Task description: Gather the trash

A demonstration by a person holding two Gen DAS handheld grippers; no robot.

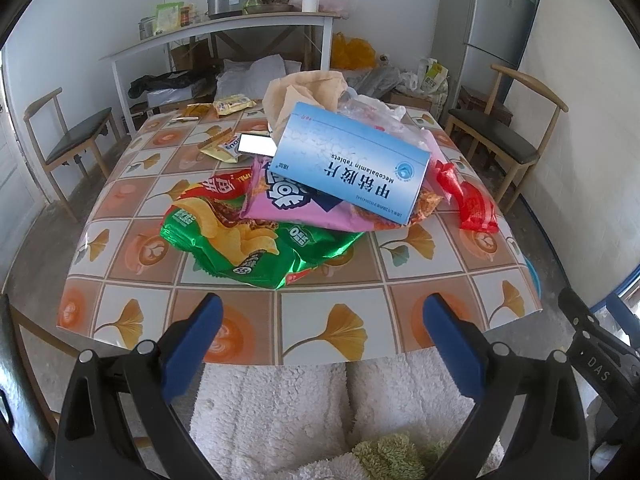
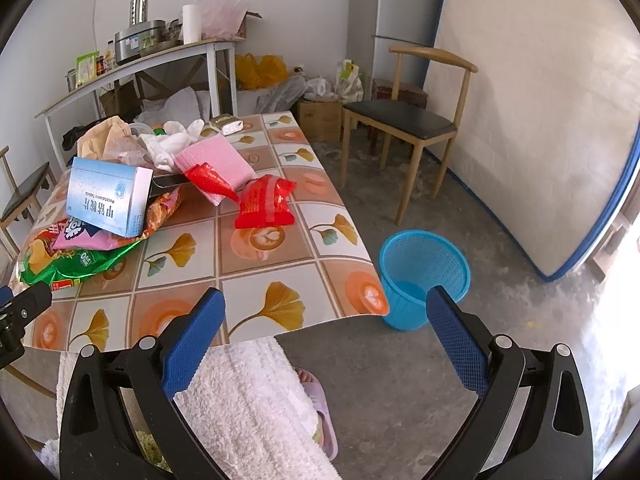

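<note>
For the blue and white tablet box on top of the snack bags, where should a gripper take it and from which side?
Probably with the right gripper, now open, across the box's thin dimension at the near corner. The tablet box lies tilted on the pink snack bag, with that end overhanging and its short end face exposed toward the table's front right. Approach from there, roughly level with the slope.

Box (image 1: 352,168) atop wrappers (image 1: 256,240); basket (image 2: 424,276) beside table (image 2: 256,280).

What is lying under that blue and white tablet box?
The tablet box rests tilted on a pink snack bag, which overlaps a green chip bag. Anything directly beneath the box is covered.
</note>
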